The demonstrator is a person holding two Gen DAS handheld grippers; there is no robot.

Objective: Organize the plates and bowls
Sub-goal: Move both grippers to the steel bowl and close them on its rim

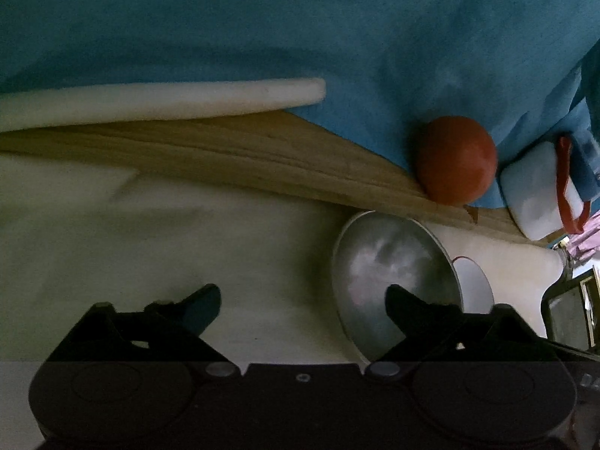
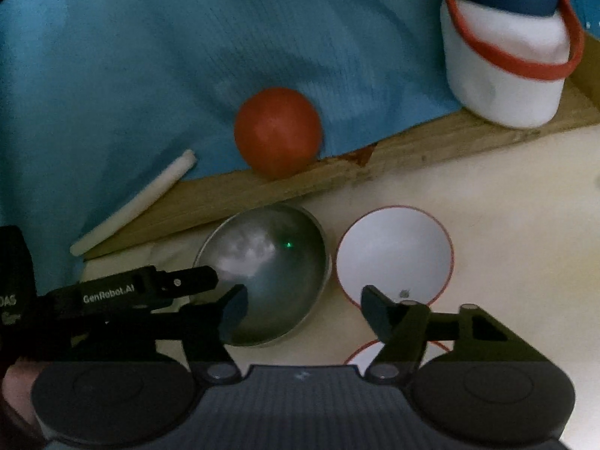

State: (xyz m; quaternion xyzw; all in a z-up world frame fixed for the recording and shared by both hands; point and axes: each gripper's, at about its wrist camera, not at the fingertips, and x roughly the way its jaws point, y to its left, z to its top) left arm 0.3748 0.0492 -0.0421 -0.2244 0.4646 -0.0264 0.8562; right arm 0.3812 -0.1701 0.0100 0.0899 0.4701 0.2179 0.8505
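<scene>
A steel bowl [image 1: 390, 262] [image 2: 270, 258] sits on the cream tabletop by a wooden ledge. A white bowl with a red rim [image 2: 393, 251] stands right of it, partly hidden behind the steel bowl in the left wrist view [image 1: 474, 281]. Another red-rimmed white dish [image 2: 365, 352] peeks out under my right gripper. My left gripper [image 1: 302, 309] is open and empty, its right finger over the steel bowl's near rim. My right gripper [image 2: 303, 309] is open and empty, above the gap between the two bowls. The left gripper's finger [image 2: 187, 277] reaches in from the left.
A red ball [image 1: 455, 159] [image 2: 277, 131] rests on blue cloth [image 1: 262, 30] at the wooden ledge [image 2: 262, 183]. A white rod [image 1: 157, 99] [image 2: 138, 198] lies along the ledge. A white pouch with a red strap [image 2: 506, 63] [image 1: 540, 191] sits at the right.
</scene>
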